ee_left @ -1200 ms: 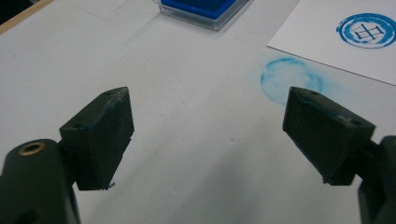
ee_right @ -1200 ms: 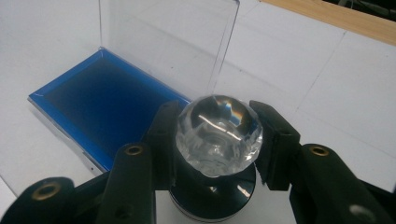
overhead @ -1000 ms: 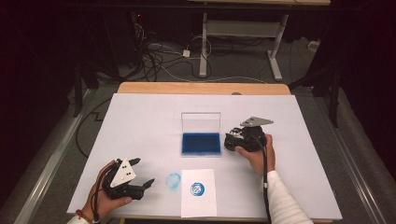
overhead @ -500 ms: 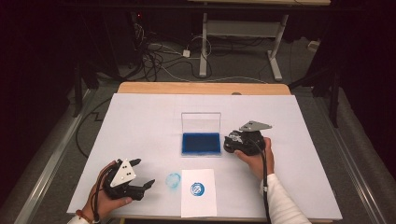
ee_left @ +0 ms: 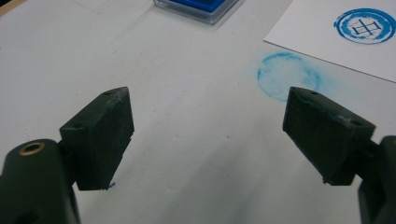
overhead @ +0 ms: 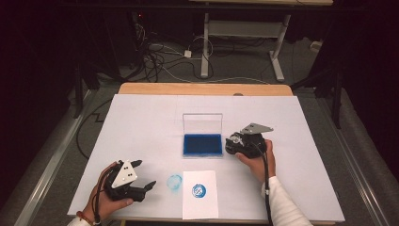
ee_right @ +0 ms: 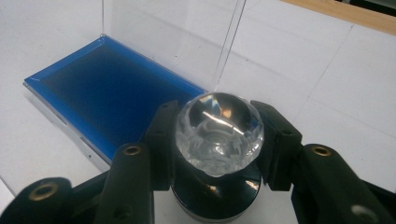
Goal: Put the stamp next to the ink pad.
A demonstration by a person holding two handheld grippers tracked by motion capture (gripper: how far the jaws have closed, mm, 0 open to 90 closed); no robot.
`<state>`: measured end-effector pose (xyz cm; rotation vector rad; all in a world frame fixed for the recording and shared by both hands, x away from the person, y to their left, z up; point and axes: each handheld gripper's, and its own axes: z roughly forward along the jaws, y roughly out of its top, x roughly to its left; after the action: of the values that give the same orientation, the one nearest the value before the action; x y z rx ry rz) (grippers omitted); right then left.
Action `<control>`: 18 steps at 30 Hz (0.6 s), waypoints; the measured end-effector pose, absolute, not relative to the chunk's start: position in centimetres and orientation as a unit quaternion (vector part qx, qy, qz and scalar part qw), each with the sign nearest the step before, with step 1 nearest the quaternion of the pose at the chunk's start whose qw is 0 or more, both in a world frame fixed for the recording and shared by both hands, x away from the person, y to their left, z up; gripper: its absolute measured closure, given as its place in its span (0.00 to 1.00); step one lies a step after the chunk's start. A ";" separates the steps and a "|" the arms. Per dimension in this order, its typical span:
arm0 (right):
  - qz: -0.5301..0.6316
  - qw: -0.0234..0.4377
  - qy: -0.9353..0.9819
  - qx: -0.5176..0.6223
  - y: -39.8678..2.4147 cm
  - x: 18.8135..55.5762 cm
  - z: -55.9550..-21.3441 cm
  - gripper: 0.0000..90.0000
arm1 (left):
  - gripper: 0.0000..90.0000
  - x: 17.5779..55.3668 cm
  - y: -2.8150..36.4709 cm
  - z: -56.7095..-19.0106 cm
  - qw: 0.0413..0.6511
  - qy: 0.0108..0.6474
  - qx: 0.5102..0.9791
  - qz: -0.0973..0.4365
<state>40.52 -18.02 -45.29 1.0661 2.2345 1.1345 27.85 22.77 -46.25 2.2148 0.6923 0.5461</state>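
Observation:
A stamp point(ee_right: 218, 128) with a clear faceted knob and a black base stands on the white table just right of the open blue ink pad point(overhead: 202, 144). My right gripper point(overhead: 230, 143) has its jaws on either side of the knob. They have just been opening a little, and the pads point(ee_right: 163, 140) still lie against the knob with no gap showing. My left gripper point(overhead: 146, 173) rests open at the front left with nothing between its fingers point(ee_left: 100, 135). A white paper point(overhead: 200, 207) at the front bears a round blue print point(overhead: 199, 190).
A faint round blue smudge point(overhead: 174, 182) marks the table point(overhead: 141, 122) between the left gripper and the paper. The ink pad's clear lid point(overhead: 202, 123) stands upright behind it. Beyond the table's far wooden edge, cables and desk legs lie on the floor.
My right hand has shifted slightly left, toward the ink pad, with the stamp between the jaws. The left hand has stayed put.

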 end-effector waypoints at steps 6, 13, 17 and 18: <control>0.411 0.212 0.800 0.384 -18.1 40.5 -45.1 0.55 | 0.18 27.9 22.8 -46.2 0.370 0.270 0.863 0.213; 0.422 0.223 0.789 0.386 -18.4 40.4 -44.7 0.48 | 0.18 27.8 22.8 -46.2 0.368 0.269 0.863 0.216; 0.425 0.229 0.789 0.381 -18.3 40.3 -44.3 0.46 | 0.17 27.9 22.7 -46.3 0.366 0.269 0.864 0.215; 0.425 0.231 0.788 0.382 -18.3 40.2 -44.2 0.45 | 0.18 27.9 22.7 -46.3 0.366 0.269 0.865 0.214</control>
<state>40.20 -18.32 -44.20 1.0510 2.1658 1.1682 27.90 22.68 -46.30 2.2224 0.6922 0.5507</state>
